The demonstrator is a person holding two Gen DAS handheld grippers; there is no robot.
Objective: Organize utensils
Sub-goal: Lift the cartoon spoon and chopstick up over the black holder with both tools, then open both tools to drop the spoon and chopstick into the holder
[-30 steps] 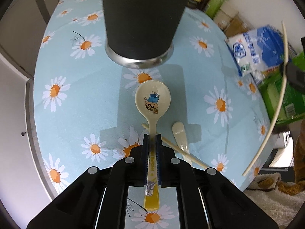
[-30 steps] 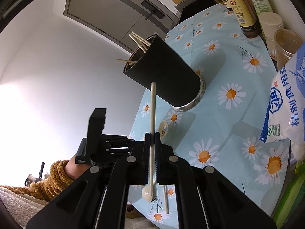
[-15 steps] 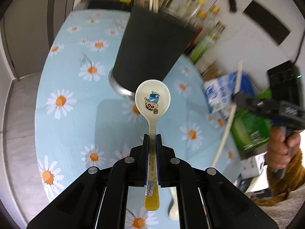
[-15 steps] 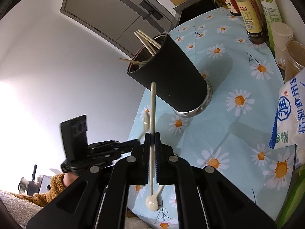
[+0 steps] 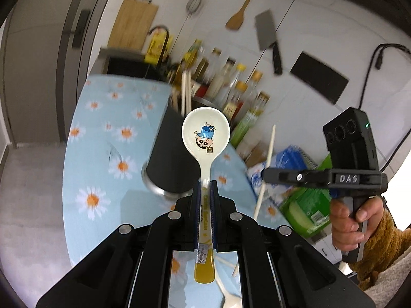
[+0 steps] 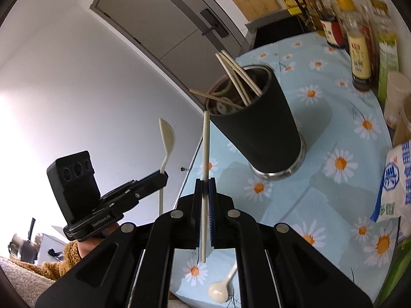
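Note:
My left gripper (image 5: 205, 183) is shut on the handle of a cream cartoon-print spoon (image 5: 205, 134), held in the air in front of the black utensil cup (image 5: 170, 165). In the right wrist view the same spoon (image 6: 166, 138) stands upright in the left gripper (image 6: 162, 177), left of the cup (image 6: 259, 128), which holds several chopsticks. My right gripper (image 6: 204, 183) is shut on a single cream chopstick (image 6: 205, 148), its tip near the cup's rim. From the left the right gripper (image 5: 265, 175) shows with that chopstick (image 5: 267, 161). A small white spoon (image 6: 221, 288) lies on the daisy tablecloth (image 6: 334, 195).
Sauce bottles (image 6: 358, 48) line the table's far edge. A blue-and-white salt bag (image 6: 395, 179) and a green package (image 5: 308, 205) sit at the right. A cleaver (image 5: 268, 36) and a wooden spatula (image 5: 237, 16) hang on the wall. A hand in a brown fleece sleeve (image 5: 359, 220) grips the right tool.
Both grippers have risen from the table with their utensils. The left tilted up, so the cup's rim and the wall came into view. The chopstick's tip moved up near the cup's rim.

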